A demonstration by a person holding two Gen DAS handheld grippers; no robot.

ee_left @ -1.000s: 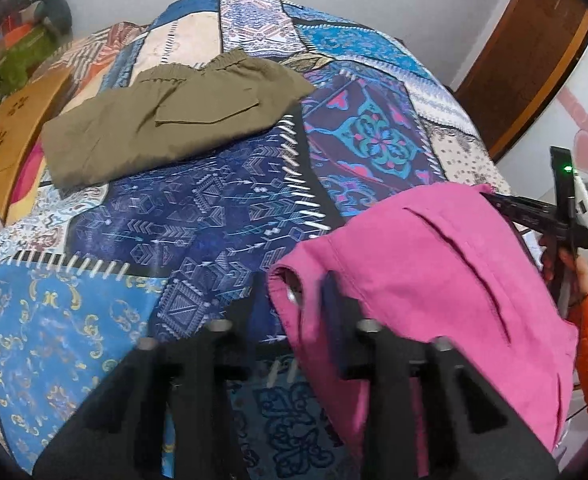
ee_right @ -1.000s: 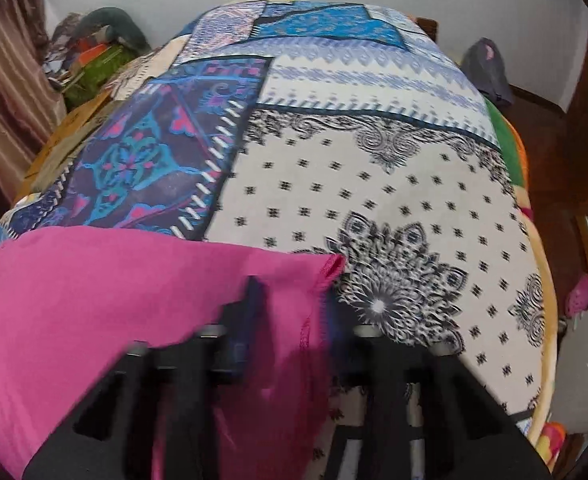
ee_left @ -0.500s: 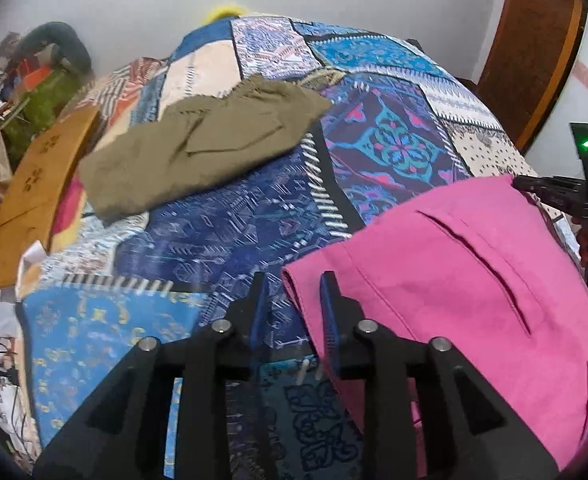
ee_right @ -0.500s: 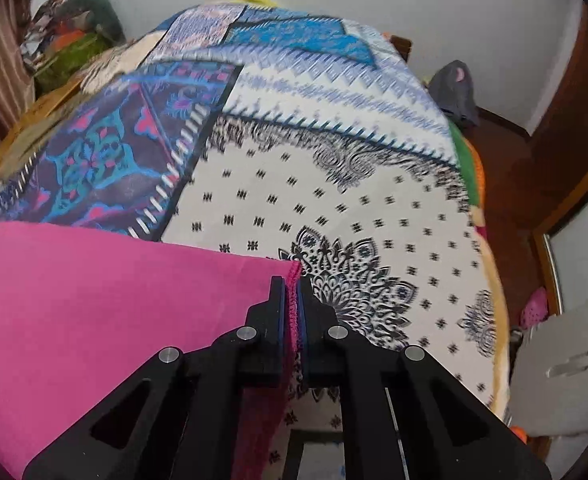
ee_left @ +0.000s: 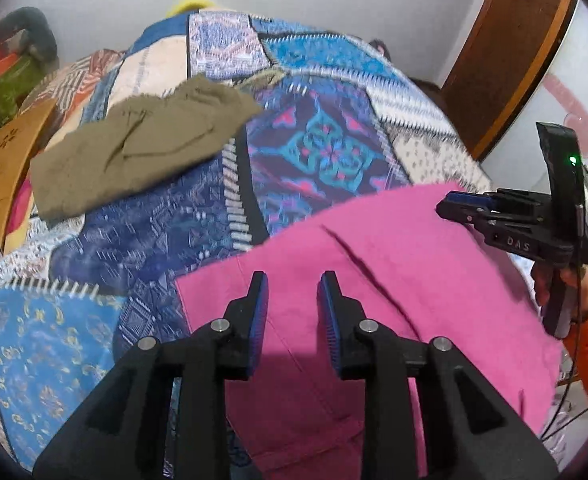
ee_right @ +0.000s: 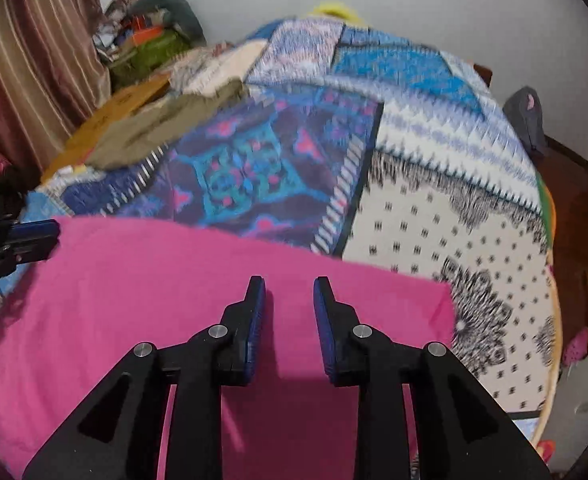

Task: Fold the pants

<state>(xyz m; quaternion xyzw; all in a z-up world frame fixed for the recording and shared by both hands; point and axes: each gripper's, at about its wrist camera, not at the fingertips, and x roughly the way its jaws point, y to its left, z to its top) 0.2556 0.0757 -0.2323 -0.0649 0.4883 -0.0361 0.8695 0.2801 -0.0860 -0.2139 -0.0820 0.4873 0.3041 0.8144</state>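
The pink pants [ee_left: 394,280] lie flat on the patchwork bedspread [ee_left: 314,152], near the bed's front edge. My left gripper [ee_left: 294,296] is open and empty above their left part. My right gripper [ee_right: 289,300] is open and empty above their right part, near the right corner [ee_right: 442,300]. The pants fill the lower left of the right wrist view [ee_right: 154,300]. The right gripper also shows in the left wrist view [ee_left: 450,206], over the pants' far right edge. The left gripper's tip shows at the left edge of the right wrist view [ee_right: 34,236].
Folded olive pants [ee_left: 134,152] lie at the far left of the bed. A wooden headboard piece [ee_left: 2,168] and a pile of clothes [ee_left: 10,72] stand left. A brown door [ee_left: 506,52] stands right. A dark grey bag [ee_right: 528,120] lies beyond the bed's right edge.
Both grippers have let go of the pink pants' corners and opened. Both have pulled back and risen above the cloth, which now lies flat.
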